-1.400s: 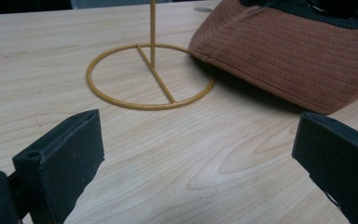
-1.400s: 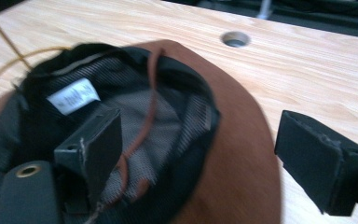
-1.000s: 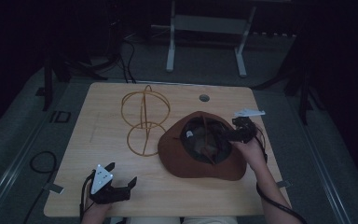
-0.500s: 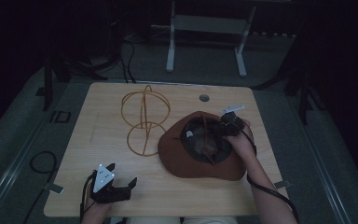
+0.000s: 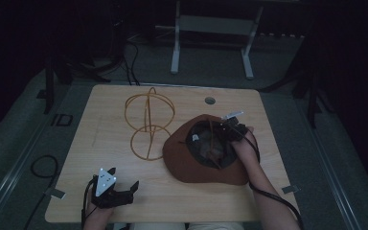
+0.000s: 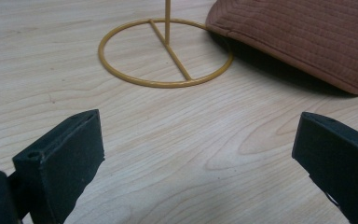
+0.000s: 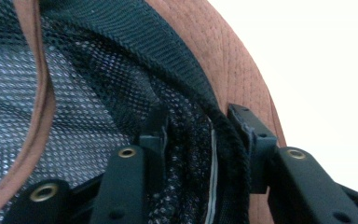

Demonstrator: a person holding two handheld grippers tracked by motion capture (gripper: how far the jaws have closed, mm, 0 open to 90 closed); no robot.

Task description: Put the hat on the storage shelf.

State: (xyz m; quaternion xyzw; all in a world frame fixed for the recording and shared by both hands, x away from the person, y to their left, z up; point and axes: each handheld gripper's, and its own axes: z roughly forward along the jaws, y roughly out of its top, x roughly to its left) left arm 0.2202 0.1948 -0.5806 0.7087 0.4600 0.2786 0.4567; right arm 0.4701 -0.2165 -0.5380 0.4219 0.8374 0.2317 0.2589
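Note:
A brown hat (image 5: 206, 165) lies upside down on the right half of the wooden table (image 5: 105, 120), its dark mesh lining facing up. My right gripper (image 5: 225, 132) reaches over its far right rim. In the right gripper view the jaws straddle the hat's wall (image 7: 223, 60), one inside on the mesh, one outside; they have just been closing, and the fabric between them does not look squeezed. A yellow wire hat stand (image 5: 148, 115) rises left of the hat. My left gripper (image 5: 124, 179) rests open near the front left edge, facing the stand's base ring (image 6: 165, 84) and the hat's brim (image 6: 307, 37).
A round cable hole (image 5: 210, 100) sits in the table's far edge. Behind the table a white metal frame (image 5: 211, 48) stands on the dark floor. A cable loop (image 5: 40, 165) lies on the floor to the left.
My right gripper moved left and down from beside the hat onto its rim, and its jaws narrowed around the hat's wall. The left gripper stayed where it was.

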